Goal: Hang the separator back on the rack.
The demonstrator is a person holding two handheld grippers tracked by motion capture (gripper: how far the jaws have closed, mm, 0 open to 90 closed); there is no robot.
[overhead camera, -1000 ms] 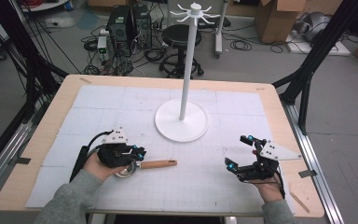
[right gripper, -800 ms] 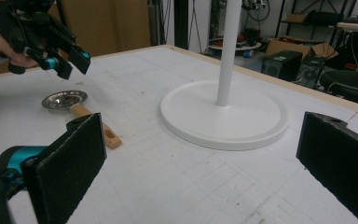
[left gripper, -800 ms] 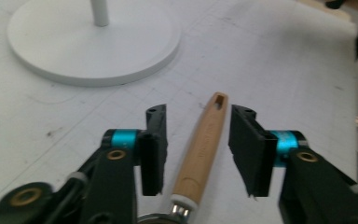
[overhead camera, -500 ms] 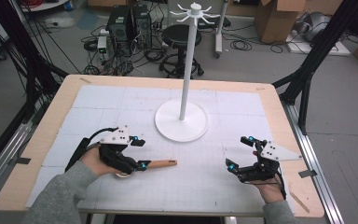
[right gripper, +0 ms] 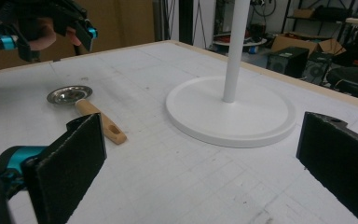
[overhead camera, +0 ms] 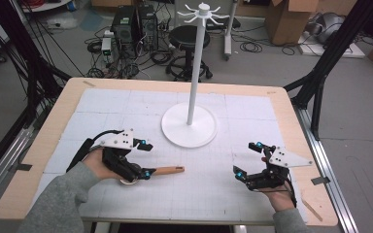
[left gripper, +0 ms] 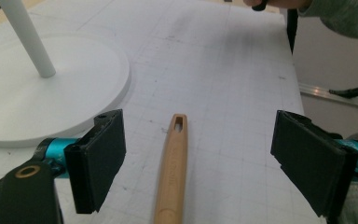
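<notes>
A small metal strainer lies on the white mat, its wooden handle (overhead camera: 167,170) pointing right and its bowl (right gripper: 69,94) flat on the mat. In the high view the bowl is mostly hidden under my left gripper (overhead camera: 145,160), which hovers over it, open, a jaw on each side of the handle (left gripper: 172,172) without touching it. At the front right my right gripper (overhead camera: 245,159) is open with nothing between its jaws. It faces the strainer handle (right gripper: 100,122) and the white stand base (right gripper: 230,112).
The white stand has a round base (overhead camera: 189,126) at the table's middle, a tall pole (overhead camera: 194,73) and a ring of hooks on top (overhead camera: 201,9). The wooden table edge (overhead camera: 291,121) frames the mat. Boxes, a stool and cables are on the floor beyond.
My left gripper's jaws now stand wider apart and the hand has shifted slightly over the strainer's bowl. The strainer and my right gripper have hardly moved.
</notes>
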